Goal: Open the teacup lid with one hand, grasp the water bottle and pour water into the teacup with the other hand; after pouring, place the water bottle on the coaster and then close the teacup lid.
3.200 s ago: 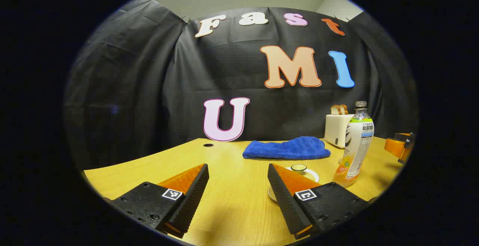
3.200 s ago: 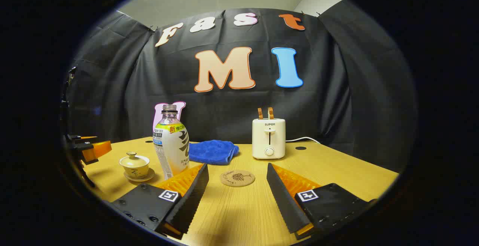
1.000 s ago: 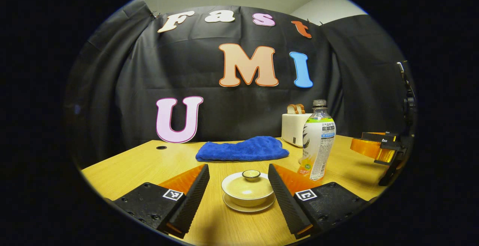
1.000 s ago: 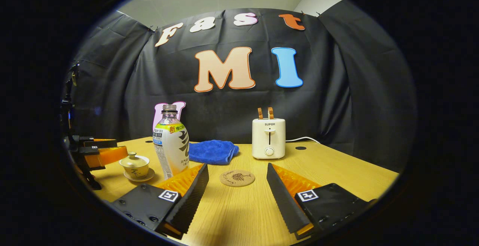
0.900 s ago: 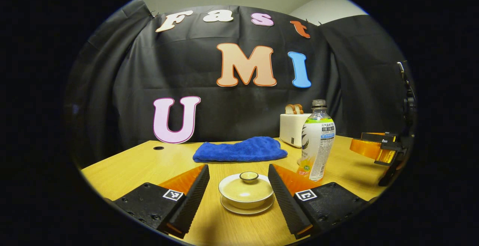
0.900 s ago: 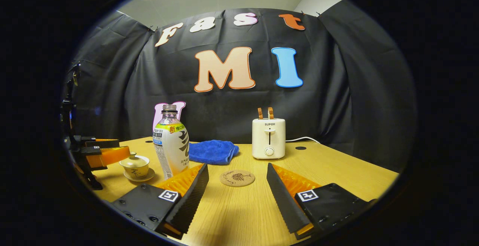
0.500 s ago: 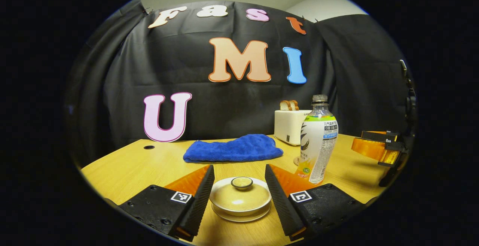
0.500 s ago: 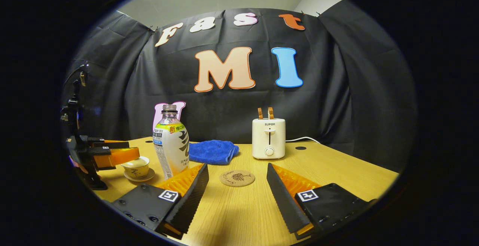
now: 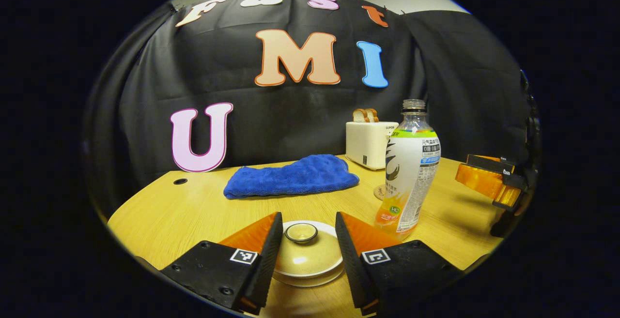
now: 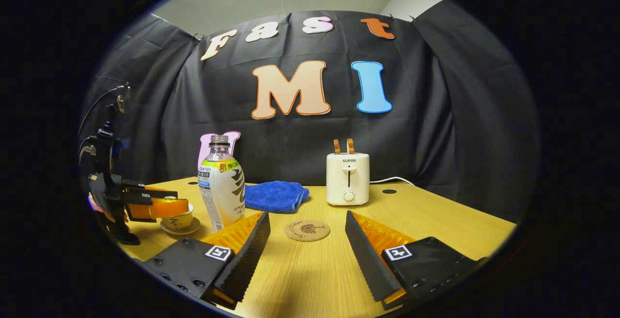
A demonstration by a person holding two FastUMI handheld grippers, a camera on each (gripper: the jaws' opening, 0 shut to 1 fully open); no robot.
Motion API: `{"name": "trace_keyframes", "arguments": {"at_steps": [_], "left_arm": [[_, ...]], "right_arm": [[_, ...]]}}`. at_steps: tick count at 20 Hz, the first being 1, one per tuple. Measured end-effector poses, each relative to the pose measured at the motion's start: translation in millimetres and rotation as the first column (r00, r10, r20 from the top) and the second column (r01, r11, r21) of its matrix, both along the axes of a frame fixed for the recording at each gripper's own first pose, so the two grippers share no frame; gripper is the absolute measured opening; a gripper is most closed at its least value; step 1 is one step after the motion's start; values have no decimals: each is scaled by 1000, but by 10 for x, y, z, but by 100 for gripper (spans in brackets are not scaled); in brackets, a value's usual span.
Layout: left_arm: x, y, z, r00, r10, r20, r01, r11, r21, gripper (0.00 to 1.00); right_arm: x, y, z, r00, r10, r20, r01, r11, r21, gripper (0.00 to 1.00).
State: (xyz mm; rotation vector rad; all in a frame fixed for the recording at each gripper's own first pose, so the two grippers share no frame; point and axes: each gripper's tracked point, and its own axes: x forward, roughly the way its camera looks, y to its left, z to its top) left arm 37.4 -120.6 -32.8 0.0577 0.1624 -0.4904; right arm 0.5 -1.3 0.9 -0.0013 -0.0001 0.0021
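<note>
A pale yellow teacup sits on its saucer point(image 9: 310, 279) with the lid point(image 9: 305, 260) on. My left gripper point(image 9: 306, 219) is open and low over it, one finger on each side of the lid's knob point(image 9: 301, 233) with small gaps. In the right gripper view the left gripper point(image 10: 160, 206) covers the top of the teacup point(image 10: 178, 221). The uncapped water bottle point(image 9: 411, 173) stands upright just right of the cup, also in the right gripper view point(image 10: 222, 187). A round cork coaster point(image 10: 307, 230) lies ahead of my open, empty right gripper point(image 10: 307, 217).
A blue cloth point(image 9: 290, 177) lies behind the cup. A white toaster point(image 10: 347, 178) with bread slices stands at the back of the wooden table point(image 10: 436, 221), its cable trailing right. The right gripper point(image 9: 489, 185) hovers at the far right in the left gripper view.
My left gripper has moved forward and down over the teacup, and its fingers have narrowed around the lid's knob. The right gripper, bottle and coaster have stayed put.
</note>
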Motion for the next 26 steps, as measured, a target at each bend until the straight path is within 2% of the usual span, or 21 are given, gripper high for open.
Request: {"name": "trace_keyframes", "arguments": {"at_steps": [2,3,4,5,6,7,8,9,10,12,13,15,22,26], "left_arm": [[18,25,13,1000,12,5,-12,1000,-4,62],[29,39,24,1000,20,7,-20,1000,-6,57],[25,34,24,1000,22,9,-22,1000,-7,47],[25,33,32,1000,21,12,-21,1000,-8,42],[30,33,35,1000,24,13,-23,1000,-9,33],[27,28,32,1000,23,13,-23,1000,-10,30],[28,38,26,1000,25,13,-25,1000,-10,30],[30,36,32,1000,24,14,-24,1000,-11,30],[31,33,31,1000,24,15,-24,1000,-13,28],[24,44,42,1000,27,17,-27,1000,-16,28],[26,53,50,999,30,20,-30,999,-21,28],[15,84,79,999,40,34,-38,999,-38,28],[-65,144,250,990,64,129,-52,994,-94,28],[-77,276,263,984,110,139,-97,990,-101,28]], "right_arm": [[-1,2,-1,1000,0,0,0,1000,0,96],[-1,4,-2,1000,0,0,0,1000,0,96],[0,1,-2,1000,0,0,0,1000,0,96],[-1,2,3,1000,0,0,0,1000,0,96],[-5,2,2,1000,0,0,0,1000,0,97],[0,1,-1,1000,0,0,0,1000,0,99],[0,1,0,1000,0,0,0,1000,0,100],[-2,2,5,1000,0,0,0,1000,0,96],[1,4,0,1000,0,0,0,1000,0,96],[-1,0,1,1000,0,0,0,1000,0,100],[0,2,3,1000,0,0,0,1000,0,96],[1,3,1,1000,0,0,0,1000,0,96],[-4,18,5,1000,7,0,-7,1000,0,96],[-8,50,1,1000,24,-1,-24,1000,1,96]]}}
